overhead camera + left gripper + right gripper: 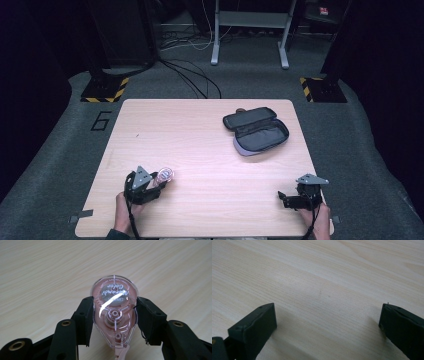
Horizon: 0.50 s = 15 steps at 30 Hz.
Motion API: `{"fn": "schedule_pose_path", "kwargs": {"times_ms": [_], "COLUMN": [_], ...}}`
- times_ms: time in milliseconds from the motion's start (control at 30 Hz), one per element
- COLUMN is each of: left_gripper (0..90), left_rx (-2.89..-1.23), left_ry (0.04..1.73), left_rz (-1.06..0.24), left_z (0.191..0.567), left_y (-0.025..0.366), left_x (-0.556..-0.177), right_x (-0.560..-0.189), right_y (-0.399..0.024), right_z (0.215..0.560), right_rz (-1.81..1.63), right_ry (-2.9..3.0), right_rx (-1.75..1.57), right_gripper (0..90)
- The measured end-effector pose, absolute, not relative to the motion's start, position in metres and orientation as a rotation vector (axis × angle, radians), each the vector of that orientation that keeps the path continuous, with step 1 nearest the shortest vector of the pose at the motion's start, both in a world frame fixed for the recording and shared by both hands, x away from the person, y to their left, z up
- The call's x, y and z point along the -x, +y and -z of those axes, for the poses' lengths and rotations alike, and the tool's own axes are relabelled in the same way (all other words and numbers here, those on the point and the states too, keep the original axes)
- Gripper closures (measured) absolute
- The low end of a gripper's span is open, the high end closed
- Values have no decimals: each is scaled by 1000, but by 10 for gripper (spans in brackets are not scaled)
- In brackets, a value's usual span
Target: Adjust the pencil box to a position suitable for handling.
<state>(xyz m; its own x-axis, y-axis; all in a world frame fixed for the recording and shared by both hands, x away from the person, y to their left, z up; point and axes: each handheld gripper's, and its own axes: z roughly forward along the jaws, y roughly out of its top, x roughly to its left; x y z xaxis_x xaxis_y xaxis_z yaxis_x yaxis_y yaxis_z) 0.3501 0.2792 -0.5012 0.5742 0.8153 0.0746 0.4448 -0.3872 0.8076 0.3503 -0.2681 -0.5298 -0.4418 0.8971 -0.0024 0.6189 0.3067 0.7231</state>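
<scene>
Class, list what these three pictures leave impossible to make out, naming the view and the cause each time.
- Correction tape dispenser: its tip, cut off by the bottom edge of the left gripper view.
- Small print on its label: too small, glare.
- Open pencil case: contents too dark and small in the high view.
- Small thing behind the case: mostly hidden by the lid.

The correction tape [114, 312] is a clear, pink-tinted plastic dispenser of teardrop shape, with a dark round label in white script at its wide end and a small hub with spokes at its middle. It lies flat side up, wide end pointing away, clamped at its two sides between the jaws of the left gripper [114, 321], over the table's near left part. A pale pink strip seems to trail from its narrow end, though the picture's edge cuts it off.
</scene>
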Motion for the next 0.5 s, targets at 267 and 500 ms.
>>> {"fn": "schedule_pose_path", "kwargs": {"times_ms": [267, 500], "left_gripper": [501, 500], "left_rx": [-1983, -1955], "left_ry": [1181, 1277], "left_rz": [-621, -613], "left_z": [508, 517], "left_y": [309, 326], "left_x": [-369, -379], "right_x": [-350, -350], "right_y": [-268, -268], "right_z": [530, 530], "right_rz": [-928, -925], "right_ry": [2173, 2174], "right_rx": [-1351, -1352], "right_gripper": [8, 8]}}
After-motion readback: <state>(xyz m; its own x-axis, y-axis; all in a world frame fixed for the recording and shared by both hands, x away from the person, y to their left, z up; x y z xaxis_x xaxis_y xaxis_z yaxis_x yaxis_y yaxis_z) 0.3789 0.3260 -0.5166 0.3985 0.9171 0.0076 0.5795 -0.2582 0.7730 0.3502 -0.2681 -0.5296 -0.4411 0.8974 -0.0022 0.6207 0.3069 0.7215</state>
